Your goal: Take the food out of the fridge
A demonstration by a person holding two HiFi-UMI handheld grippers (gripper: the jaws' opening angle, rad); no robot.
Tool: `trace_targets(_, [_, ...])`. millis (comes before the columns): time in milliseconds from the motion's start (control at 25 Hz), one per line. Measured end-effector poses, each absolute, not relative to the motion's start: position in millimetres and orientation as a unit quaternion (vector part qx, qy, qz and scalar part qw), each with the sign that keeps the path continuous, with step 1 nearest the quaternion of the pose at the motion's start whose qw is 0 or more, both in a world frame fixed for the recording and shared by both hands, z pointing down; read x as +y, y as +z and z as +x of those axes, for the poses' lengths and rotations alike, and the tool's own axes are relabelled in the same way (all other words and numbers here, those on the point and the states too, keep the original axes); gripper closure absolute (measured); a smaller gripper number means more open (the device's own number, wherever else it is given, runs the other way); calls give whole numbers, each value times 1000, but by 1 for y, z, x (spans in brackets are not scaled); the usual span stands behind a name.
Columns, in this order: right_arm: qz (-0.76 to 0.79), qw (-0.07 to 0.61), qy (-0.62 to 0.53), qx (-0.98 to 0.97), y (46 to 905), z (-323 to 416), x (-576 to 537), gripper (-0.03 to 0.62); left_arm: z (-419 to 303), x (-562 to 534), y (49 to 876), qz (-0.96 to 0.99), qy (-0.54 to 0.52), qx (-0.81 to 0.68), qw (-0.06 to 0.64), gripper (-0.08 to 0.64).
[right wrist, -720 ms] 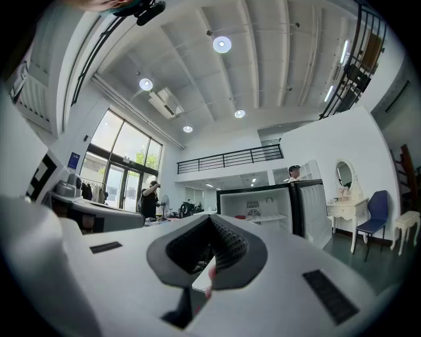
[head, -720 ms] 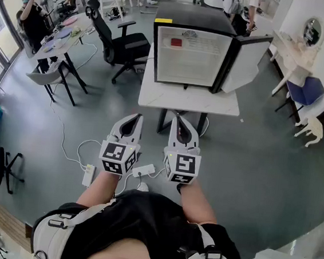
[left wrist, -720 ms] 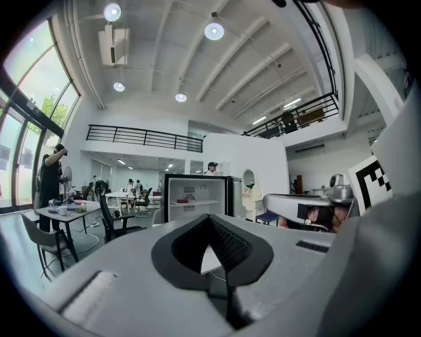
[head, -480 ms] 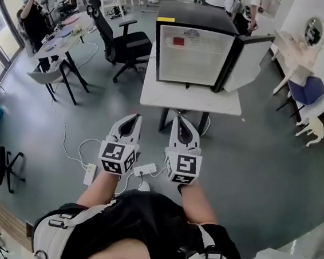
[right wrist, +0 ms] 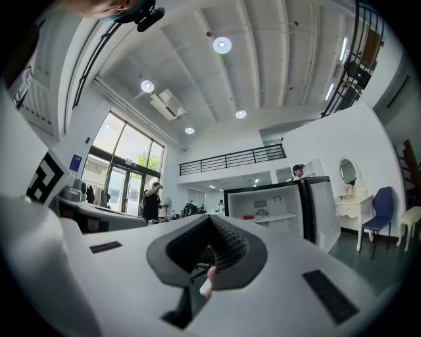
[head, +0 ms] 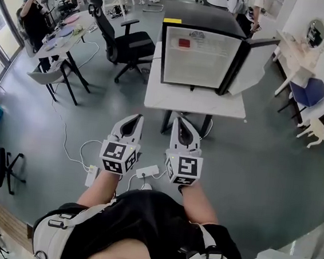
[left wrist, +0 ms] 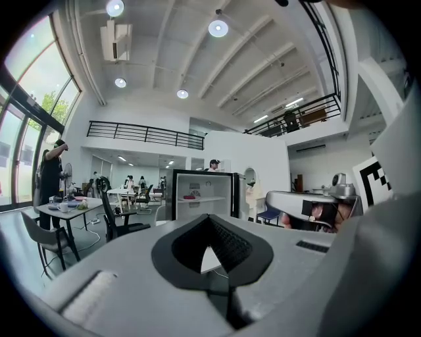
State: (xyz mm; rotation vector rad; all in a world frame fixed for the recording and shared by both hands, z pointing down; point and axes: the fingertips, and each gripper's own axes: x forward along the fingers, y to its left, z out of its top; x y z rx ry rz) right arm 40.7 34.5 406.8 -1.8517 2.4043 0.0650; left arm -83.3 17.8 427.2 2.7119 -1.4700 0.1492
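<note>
- White table (head: 194, 103) carries the black fridge (head: 201, 55), its door (head: 250, 63) swung open to the right. A small red food item (head: 184, 43) sits on the upper shelf inside (too small to name).
- Left claw (head: 134, 119) and right claw (head: 180, 121) are both closed on nothing. They are held side by side near the person's body, well apart from the fridge.
- Since a moment ago only the view has drifted: the fridge sits slightly further right, and the claws have stayed put.
- My judgement: the task has barely begun, with approach and reach still ahead.
</note>
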Motion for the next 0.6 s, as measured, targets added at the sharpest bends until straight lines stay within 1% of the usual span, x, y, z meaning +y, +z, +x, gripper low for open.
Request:
trace_targets(440, [-635,49,23,771,411,13,-5,586,-113,-25,427,888,48,-457,5,558])
trace_targets(600, [-642,44,22,765,413,5,-9,586,-122,-35,430,890,46,-452,14,558])
